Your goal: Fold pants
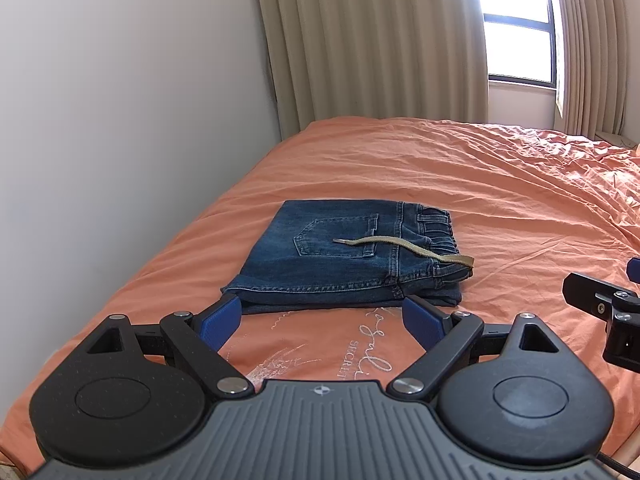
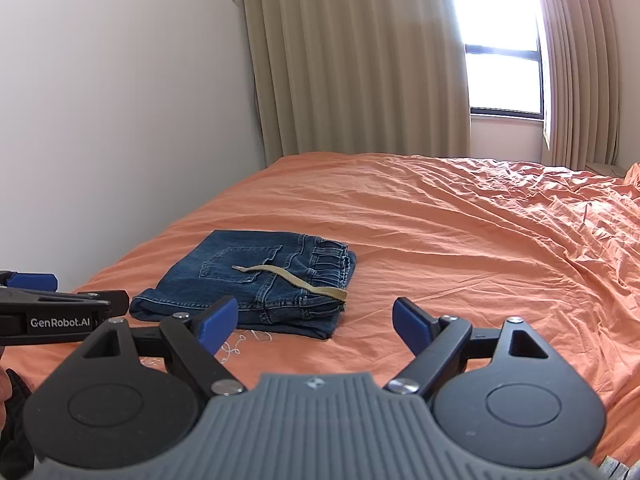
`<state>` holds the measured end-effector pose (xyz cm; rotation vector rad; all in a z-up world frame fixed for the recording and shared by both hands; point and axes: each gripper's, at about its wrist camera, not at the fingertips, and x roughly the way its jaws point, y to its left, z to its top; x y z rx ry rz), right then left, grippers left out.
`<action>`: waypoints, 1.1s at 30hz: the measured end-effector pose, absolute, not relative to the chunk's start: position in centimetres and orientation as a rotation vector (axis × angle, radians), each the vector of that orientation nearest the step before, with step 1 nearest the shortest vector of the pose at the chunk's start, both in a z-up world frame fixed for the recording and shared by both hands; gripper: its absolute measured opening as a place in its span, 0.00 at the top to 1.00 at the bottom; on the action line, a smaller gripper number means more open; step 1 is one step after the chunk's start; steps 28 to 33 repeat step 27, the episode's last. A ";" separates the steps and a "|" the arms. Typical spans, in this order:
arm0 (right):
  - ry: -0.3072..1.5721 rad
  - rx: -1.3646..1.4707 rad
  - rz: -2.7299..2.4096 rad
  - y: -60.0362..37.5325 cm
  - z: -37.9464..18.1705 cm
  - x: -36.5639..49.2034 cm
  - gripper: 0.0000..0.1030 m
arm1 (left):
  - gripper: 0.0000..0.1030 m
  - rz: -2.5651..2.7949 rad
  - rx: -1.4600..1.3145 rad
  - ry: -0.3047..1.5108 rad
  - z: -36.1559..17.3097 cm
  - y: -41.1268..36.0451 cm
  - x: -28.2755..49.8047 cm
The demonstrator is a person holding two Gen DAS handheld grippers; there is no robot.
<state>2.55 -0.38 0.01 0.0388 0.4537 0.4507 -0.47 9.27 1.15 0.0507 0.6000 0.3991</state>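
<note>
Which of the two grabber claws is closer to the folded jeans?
The left gripper: its blue fingertips sit right at the near edge of the folded jeans. The right gripper is open too, but off toward their waistband end.

Rumpled orange bedsheet (image 1: 460, 168), beige curtains (image 1: 372, 40), bright window (image 1: 516, 20), white wall (image 1: 120, 100)

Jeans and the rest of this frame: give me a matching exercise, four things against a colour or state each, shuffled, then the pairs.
Things:
1. jeans
2. drawstring
3. bedsheet
4. left claw

States:
A. orange, wrinkled
B. open, holding nothing
C. folded into a compact stack, back pocket up
D. tan, lying loose across the denim

Pairs: 1-C, 2-D, 3-A, 4-B
</note>
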 end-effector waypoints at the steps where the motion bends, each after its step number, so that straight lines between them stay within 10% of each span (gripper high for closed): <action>1: 0.454 0.039 0.450 -0.4 0.0 2.5 0.21 | 0.00 0.399 0.051 0.599 1.1 9.3 -0.5; 33: 0.452 0.059 0.443 -0.6 0.1 2.3 0.21 | 0.00 0.376 0.085 0.581 1.6 9.0 -0.5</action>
